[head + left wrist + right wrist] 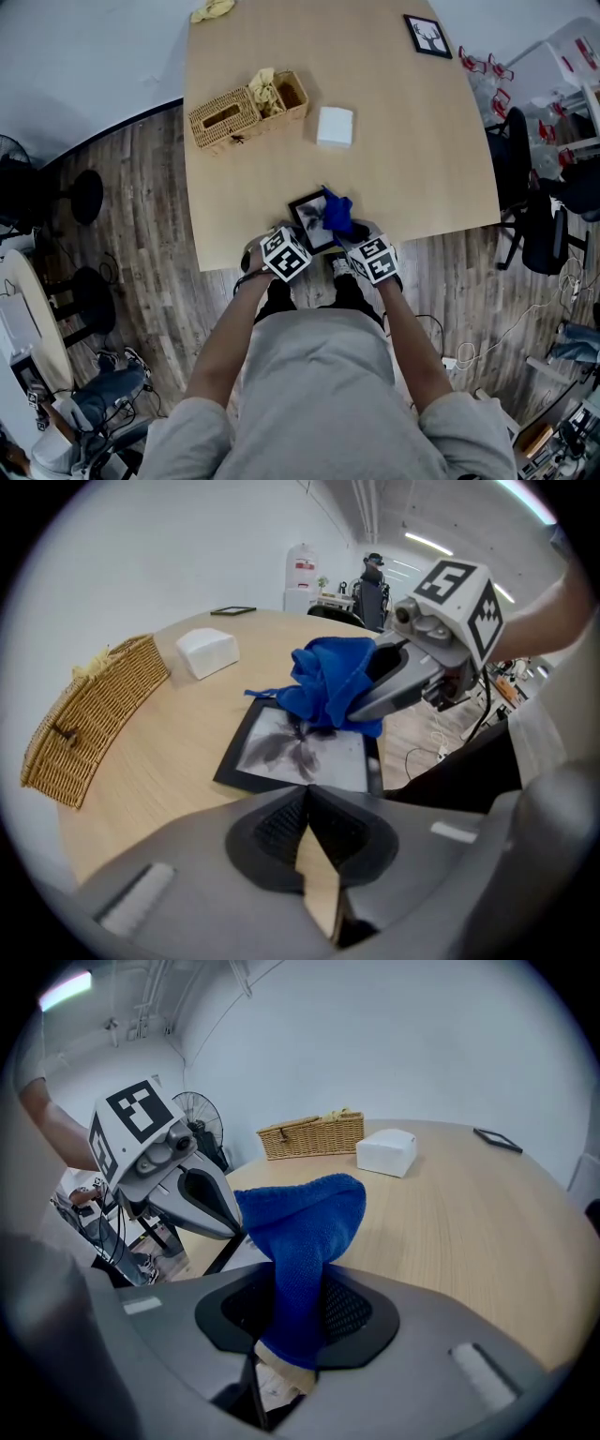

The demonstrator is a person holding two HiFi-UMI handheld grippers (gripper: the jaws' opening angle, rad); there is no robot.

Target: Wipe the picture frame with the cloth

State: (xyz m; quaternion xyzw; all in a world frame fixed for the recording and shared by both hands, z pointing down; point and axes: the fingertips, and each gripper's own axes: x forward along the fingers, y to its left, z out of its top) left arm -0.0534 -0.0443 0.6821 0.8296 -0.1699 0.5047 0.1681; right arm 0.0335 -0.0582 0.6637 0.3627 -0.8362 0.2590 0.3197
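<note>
**Wipe in progress: cloth pinched in right gripper, on the frame glass**

The right gripper (296, 1309) is clamped on the blue cloth (328, 686). The cloth bunches out ahead of the jaws and sits on the far right part of the picture frame (298, 750). The frame lies flat at the near edge of the table (412, 159), right in front of the person. The left gripper (306, 795) has its jaws closed together with nothing between them. Its tips are at the frame's near border, contact unclear.

To wipe well:
- Hold the pinch firm and press the wad flat onto the glass.
- Sweep in overlapping passes toward the uncovered left part, then along the black border.

The frame looks light and lies close to the table edge, so it may slide. Bracing it on the border with the left tips would likely help. The wicker basket (248, 106), white box (335, 127) and second frame (427, 36) are well apart and out of the way.
</note>
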